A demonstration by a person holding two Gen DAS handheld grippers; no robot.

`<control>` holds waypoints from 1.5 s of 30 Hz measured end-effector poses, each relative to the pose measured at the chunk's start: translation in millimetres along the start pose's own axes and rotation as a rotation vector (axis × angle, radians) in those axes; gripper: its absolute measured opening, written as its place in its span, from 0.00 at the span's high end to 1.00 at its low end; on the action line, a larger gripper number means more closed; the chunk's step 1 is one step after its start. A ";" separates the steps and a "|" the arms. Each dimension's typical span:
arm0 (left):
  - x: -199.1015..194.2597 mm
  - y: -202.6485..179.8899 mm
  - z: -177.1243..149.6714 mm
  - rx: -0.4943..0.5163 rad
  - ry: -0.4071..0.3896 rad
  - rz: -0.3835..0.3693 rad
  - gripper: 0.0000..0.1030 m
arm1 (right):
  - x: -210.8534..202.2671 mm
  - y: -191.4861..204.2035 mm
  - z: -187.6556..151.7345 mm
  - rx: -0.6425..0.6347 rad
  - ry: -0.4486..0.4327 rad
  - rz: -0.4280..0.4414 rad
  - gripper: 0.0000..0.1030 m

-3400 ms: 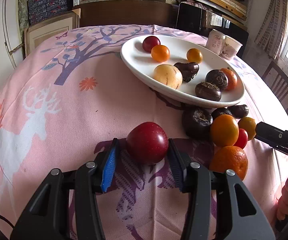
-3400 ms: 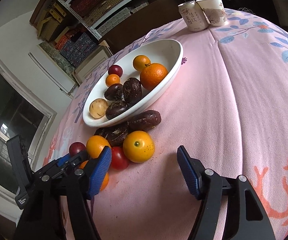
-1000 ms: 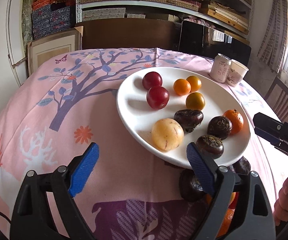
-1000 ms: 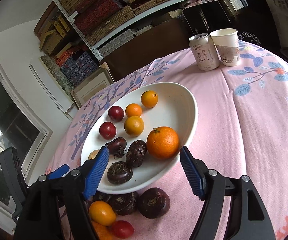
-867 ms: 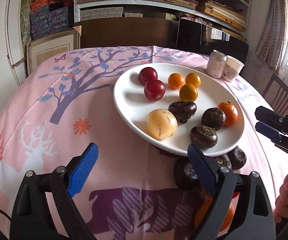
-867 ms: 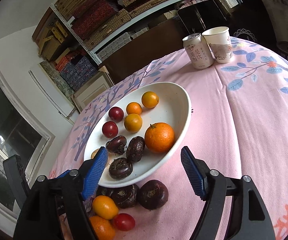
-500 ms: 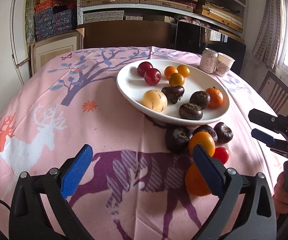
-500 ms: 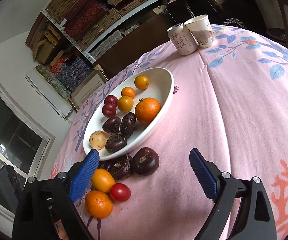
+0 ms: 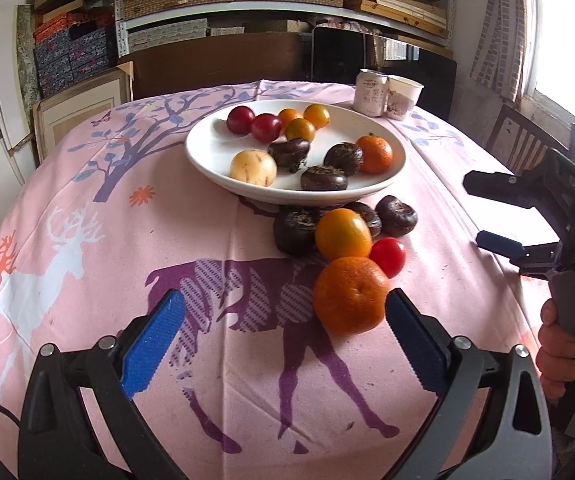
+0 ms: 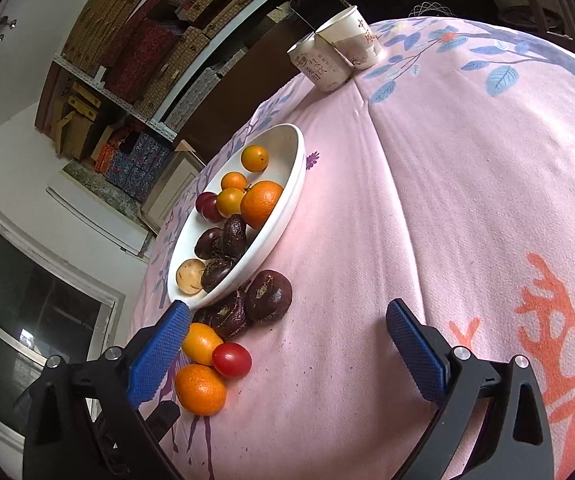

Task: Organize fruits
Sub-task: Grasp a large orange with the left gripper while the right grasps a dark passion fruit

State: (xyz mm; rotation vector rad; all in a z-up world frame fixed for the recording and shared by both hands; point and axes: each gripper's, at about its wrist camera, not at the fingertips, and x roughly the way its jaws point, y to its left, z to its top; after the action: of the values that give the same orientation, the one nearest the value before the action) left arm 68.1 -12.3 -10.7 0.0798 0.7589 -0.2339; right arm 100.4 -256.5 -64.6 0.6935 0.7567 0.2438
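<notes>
Orange lies beside left claw — gaping, nothing held.

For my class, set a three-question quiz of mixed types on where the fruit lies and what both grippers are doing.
1. True or false: the left gripper is shut on the big orange.
2. Multiple choice: the small red fruit on the cloth lies A) in the white plate, B) beside the big orange on the tablecloth, C) between the right gripper's jaws.
3. Fill in: the pale yellow fruit lies in the ____.

Key:
1. False; its jaws stand open, the orange just inside the right-hand one.
2. B.
3. White plate. The right gripper is open and empty too.
</notes>
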 end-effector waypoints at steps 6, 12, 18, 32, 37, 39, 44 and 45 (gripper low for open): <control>10.9 -31.6 3.2 0.156 0.000 0.074 0.05 | 0.5 -1.1 1.8 0.000 0.001 0.005 0.04; 12.8 9.3 5.2 0.001 0.040 0.049 0.04 | 0.0 -1.1 1.8 0.001 -0.002 0.008 0.04; -1.6 47.3 -4.9 -0.184 0.029 0.024 0.04 | 0.6 2.5 0.8 -0.025 0.001 0.018 0.04; 29.9 34.8 8.4 -0.073 0.097 0.176 0.04 | 2.5 11.7 -1.3 -0.089 0.004 0.000 0.04; 30.5 50.7 7.5 -0.139 0.106 0.150 0.04 | 4.8 17.5 -3.1 -0.133 0.011 0.003 0.04; 31.7 52.7 7.5 -0.149 0.111 0.140 0.04 | 6.5 22.0 -5.1 -0.161 0.020 0.002 0.04; 35.8 50.9 6.8 -0.141 0.129 0.129 0.04 | 11.7 27.7 -6.1 -0.191 0.042 0.015 0.14; 37.0 50.3 6.6 -0.138 0.135 0.126 0.04 | 13.5 28.8 -5.9 -0.195 0.047 0.015 0.16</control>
State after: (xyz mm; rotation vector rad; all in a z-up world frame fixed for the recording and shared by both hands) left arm 110.5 28.8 -32.1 0.0125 0.8990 -0.0556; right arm 107.0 -225.9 -56.2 0.5104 0.7611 0.3436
